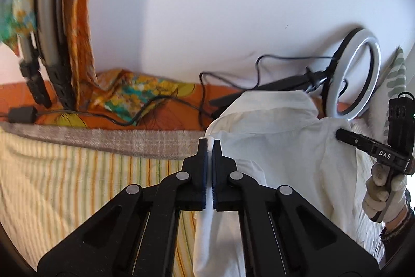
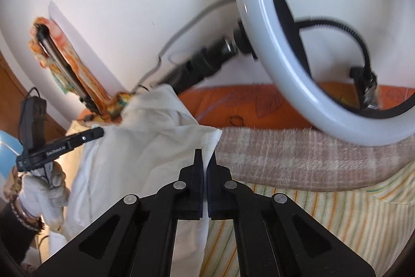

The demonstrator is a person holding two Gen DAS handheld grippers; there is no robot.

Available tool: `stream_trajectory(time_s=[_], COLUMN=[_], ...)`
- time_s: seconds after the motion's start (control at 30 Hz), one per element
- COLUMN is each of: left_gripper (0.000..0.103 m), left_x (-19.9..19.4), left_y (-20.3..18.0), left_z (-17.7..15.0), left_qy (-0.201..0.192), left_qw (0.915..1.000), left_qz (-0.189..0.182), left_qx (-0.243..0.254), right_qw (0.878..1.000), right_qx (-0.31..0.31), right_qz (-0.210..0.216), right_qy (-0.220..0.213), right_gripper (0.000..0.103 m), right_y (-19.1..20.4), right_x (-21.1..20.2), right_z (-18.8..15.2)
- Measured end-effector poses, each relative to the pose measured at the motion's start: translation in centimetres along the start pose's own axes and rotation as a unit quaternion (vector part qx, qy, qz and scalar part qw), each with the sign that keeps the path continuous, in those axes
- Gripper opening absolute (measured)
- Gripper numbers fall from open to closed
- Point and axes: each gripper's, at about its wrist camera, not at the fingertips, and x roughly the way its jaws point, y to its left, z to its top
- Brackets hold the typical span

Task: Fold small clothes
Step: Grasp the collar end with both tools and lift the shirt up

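A white garment (image 1: 280, 147) hangs lifted between my two grippers above the striped sheet. In the left wrist view, my left gripper (image 1: 210, 143) is shut on a fold at the garment's left edge, and white cloth shows between the pads. My right gripper (image 1: 338, 133) holds the opposite edge, carried by a gloved hand (image 1: 384, 188). In the right wrist view, my right gripper (image 2: 206, 156) is shut on a corner of the garment (image 2: 145, 147), with cloth pinched between its fingers. My left gripper (image 2: 99, 133) grips the far side, held by a gloved hand (image 2: 44, 186).
A ring light (image 2: 262, 48) on a black stand leans close in front of the right gripper, also the ring light (image 1: 374, 74). Cables (image 1: 155, 105), orange patterned fabric (image 1: 135, 92), tripod legs (image 1: 62, 85) and a checked blanket (image 1: 129, 142) lie behind. A yellow striped sheet (image 1: 64, 186) is below.
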Motion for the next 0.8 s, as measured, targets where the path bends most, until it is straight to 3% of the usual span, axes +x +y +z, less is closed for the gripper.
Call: stream_trajectory(time_s=[0.23, 0.5, 0.67, 0.8], left_gripper=[0.0, 0.0, 0.0, 0.0], left_x=[-5.9, -13.1, -13.8, -16.4], left_y=[-2.0, -4.2, -6.6, -8.7], left_z=[0.3, -1.6, -1.1, -0.7], left_qy=[-0.039, -0.072, -0.04, -0.05], left_qw=[0.999, 0.9965, 0.9913, 0.9881], left_qz=[-0.011, -0.007, 0.034, 0.027], left_qx=[0.021, 0.041, 0.12, 0.143], right_qw=[0.999, 0.997, 0.996, 0.995], right_qx=[-0.025, -0.059, -0.072, -0.077], right_qz=[0.002, -0.012, -0.023, -0.023], right_qy=[-0.03, -0.05, -0.055, -0.066], right_gripper=[0.0, 0.0, 0.0, 0.0], right_y=[2.9, 7.1, 9.7, 11.5], right_x=[-4.7, -11.0, -14.0, -15.7], right_z=[0.6, -1.2, -2.7, -3.2])
